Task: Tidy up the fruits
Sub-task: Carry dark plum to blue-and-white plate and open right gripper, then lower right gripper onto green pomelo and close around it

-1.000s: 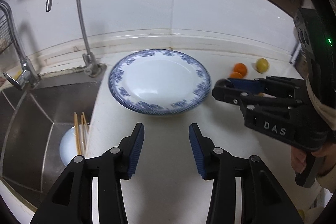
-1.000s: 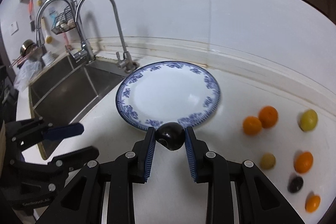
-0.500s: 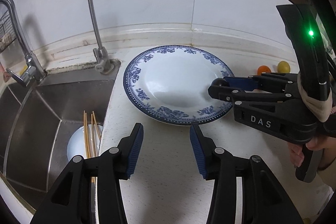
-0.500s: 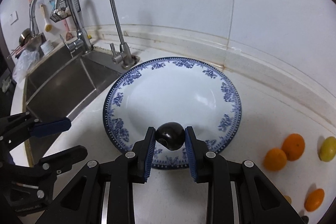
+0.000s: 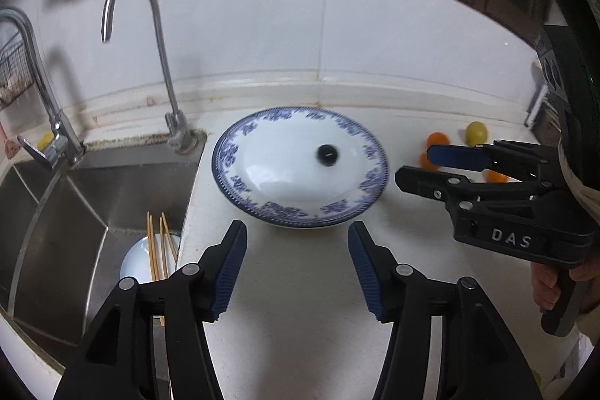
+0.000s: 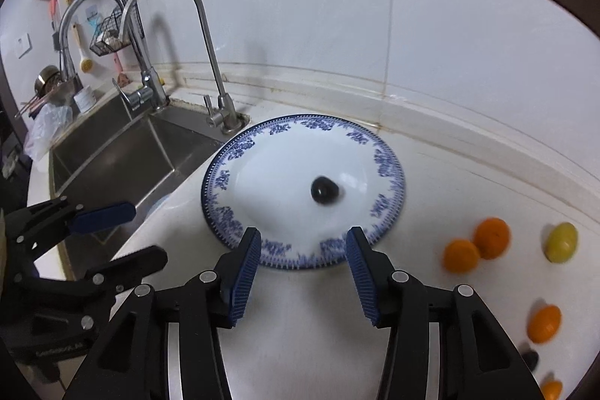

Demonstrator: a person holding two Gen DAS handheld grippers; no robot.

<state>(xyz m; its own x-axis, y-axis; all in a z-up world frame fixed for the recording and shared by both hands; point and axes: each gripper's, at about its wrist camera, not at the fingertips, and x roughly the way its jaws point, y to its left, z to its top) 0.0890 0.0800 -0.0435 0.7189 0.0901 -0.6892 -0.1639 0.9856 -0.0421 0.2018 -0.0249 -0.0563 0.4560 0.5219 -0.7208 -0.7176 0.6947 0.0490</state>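
A small, glossy, dark round fruit [image 6: 324, 190] lies loose on the white well of the round porcelain plate with the blue floral rim [image 6: 390, 171], a little toward two o'clock from the plate's centre in the left wrist view. The plate sits on the white table [image 6: 307, 325] just beside the steel sink [image 6: 112, 156], whose basin lies at its nine o'clock in the right wrist view.

The right gripper [image 6: 303, 267] hovers at the plate's six o'clock edge, its jaws released: they have just been opening, the blue ribbed pads stand apart, and nothing is between them. The dark fruit rests beyond them, toward twelve o'clock, apart from both pads.

The left gripper [image 5: 297, 265] also has its jaws released and empty; they too have just been opening. It is above the bare table at the plate's six o'clock in its own view.

At the plate's three o'clock, well apart from it, more fruit lies on the table: two orange round fruits [image 6: 476, 244] touching each other, a yellow-green round fruit [image 6: 561, 242] farther out, and another orange fruit [image 6: 544, 324] toward four o'clock. A second small dark fruit [image 6: 530, 358] sits near the picture's lower right edge, partly hidden by the gripper's frame.
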